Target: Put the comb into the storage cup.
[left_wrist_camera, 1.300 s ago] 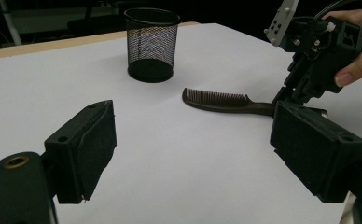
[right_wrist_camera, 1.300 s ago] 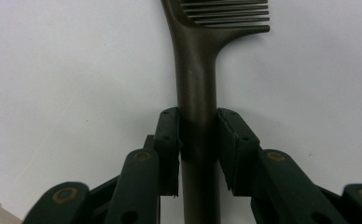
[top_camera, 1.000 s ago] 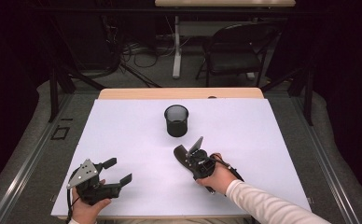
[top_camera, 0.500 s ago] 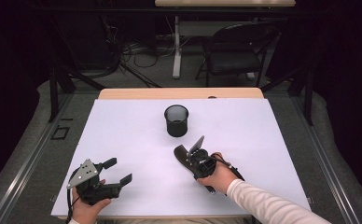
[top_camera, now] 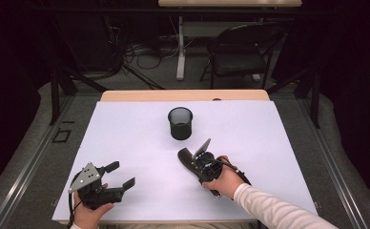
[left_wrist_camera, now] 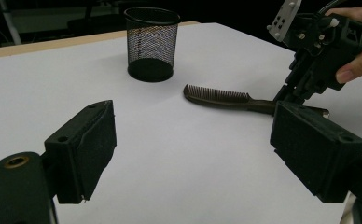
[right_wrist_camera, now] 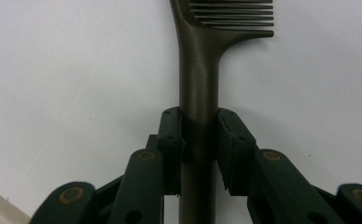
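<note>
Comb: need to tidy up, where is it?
The comb lies on the white table, right of centre, just before the mesh cup, handle clamped in the right hand-held gripper.

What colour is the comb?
The plastic comb with a long handle is dark brown, clearest in the right gripper view.

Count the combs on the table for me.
1. The comb lies on the white table near the mesh cup, its handle clamped in the right gripper. None hidden, apparently.

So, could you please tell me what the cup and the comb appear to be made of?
Cup: probably black wire mesh with a solid rim and base; light shows through its wall. Comb: likely moulded plastic, dark brown, smooth with a dull sheen along the handle.
</note>
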Demonstrator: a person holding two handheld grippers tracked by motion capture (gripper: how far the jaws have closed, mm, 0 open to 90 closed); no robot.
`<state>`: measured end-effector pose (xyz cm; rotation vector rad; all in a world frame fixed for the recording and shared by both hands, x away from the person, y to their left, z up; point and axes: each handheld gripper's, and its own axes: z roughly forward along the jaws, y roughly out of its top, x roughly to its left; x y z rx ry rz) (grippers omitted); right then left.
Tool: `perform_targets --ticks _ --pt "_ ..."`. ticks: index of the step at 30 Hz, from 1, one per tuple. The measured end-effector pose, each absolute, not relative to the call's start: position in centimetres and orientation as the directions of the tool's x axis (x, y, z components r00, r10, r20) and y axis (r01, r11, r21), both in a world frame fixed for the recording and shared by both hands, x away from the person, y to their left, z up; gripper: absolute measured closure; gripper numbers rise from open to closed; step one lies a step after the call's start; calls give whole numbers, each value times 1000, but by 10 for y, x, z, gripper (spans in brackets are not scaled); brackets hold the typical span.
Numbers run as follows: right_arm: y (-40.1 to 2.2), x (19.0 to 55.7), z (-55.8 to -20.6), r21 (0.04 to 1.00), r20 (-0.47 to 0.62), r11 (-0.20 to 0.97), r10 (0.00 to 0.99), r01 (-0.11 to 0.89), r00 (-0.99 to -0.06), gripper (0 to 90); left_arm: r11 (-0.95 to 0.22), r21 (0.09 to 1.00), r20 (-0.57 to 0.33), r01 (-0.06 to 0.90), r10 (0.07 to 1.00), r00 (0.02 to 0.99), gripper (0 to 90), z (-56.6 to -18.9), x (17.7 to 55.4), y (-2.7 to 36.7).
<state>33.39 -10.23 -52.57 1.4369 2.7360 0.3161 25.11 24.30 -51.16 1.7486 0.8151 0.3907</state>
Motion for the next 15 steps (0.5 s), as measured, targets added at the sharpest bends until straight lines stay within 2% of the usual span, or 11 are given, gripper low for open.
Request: perform_targets --ticks 1,15 --pt "-102 334 -523 173 59 556 818 813 -572 731 -149 933 -137 327 693 708 146 -512 251 243" --pt "-105 331 -516 248 62 575 794 780 -605 731 -148 932 -138 330 697 704 147 -512 251 243"
